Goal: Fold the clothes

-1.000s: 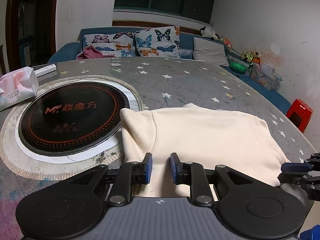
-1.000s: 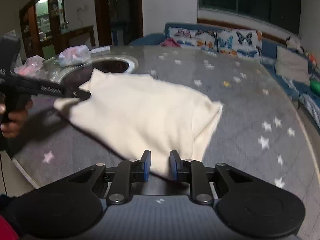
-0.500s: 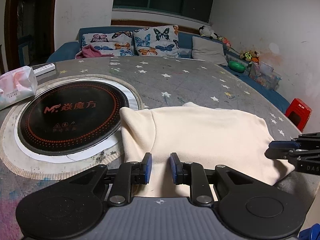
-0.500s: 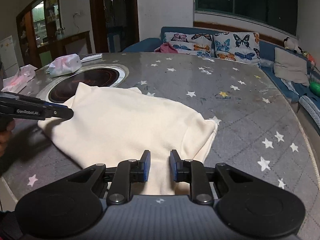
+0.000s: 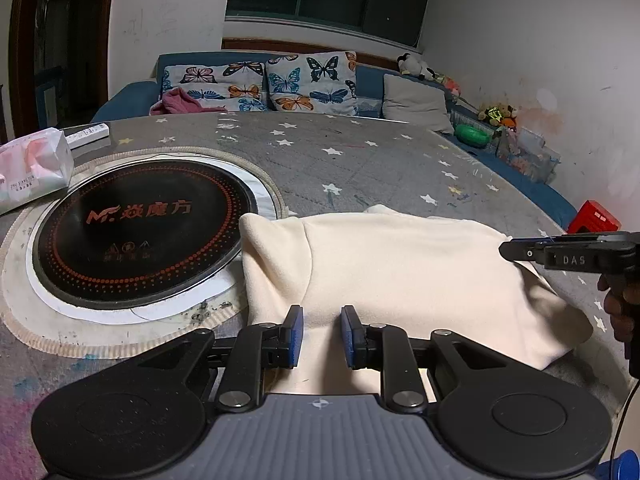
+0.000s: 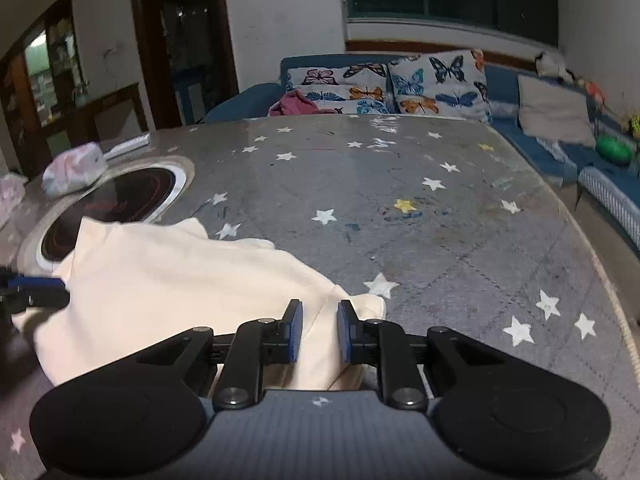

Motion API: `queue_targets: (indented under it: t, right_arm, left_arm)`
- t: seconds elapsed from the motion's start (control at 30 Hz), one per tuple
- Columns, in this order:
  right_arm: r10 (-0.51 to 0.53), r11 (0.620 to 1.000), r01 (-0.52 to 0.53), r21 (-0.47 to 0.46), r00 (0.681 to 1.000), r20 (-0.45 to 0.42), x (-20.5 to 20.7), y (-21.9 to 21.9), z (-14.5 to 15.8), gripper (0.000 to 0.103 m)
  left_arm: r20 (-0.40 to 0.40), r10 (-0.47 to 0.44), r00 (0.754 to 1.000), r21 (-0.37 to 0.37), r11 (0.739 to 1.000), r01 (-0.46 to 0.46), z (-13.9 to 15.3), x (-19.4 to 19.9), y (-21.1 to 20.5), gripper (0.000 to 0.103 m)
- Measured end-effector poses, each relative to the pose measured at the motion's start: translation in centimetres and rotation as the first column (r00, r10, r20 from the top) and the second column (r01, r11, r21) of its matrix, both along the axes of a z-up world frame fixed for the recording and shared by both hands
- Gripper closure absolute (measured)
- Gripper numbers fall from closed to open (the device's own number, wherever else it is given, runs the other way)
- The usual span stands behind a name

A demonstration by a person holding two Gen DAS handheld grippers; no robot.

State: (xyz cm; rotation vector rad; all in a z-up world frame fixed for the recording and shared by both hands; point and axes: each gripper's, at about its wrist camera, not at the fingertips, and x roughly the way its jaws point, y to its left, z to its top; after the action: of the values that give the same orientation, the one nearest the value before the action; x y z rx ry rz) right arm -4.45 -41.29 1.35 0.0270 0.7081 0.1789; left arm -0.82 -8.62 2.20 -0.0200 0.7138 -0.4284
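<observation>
Left wrist view shows our left gripper (image 5: 320, 332) over the cream garment's (image 5: 400, 264) near edge on the worktop (image 5: 360, 160), fingers spread. Our right gripper (image 6: 319, 332), fingers also spread with cloth bunched between them, has swung from the near hem round to the right corner; we judge another fold is coming.

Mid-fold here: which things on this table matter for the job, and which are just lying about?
In the job:
cream fleece garment
left gripper
right gripper

Lying about:
round black induction hob
pink-and-white tissue pack
white remote control
</observation>
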Motion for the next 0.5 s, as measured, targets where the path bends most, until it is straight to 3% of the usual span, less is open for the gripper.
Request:
queue_targets:
  t: [0.17, 0.5]
  right_arm:
    - [0.0, 1.0, 0.0, -0.014, 1.0, 0.004, -0.4, 0.4, 0.4, 0.087]
    - [0.087, 0.996, -0.087, -0.005, 0.996, 0.029, -2.4, 3.4, 1.9, 0.081]
  left_arm:
    - [-0.007, 0.003, 1.0, 0.005, 1.0, -0.003, 0.2, 0.1, -0.2, 0.077]
    - [-0.005, 0.012, 1.0, 0.024, 1.0, -0.012, 1.0, -0.1, -1.0, 0.06]
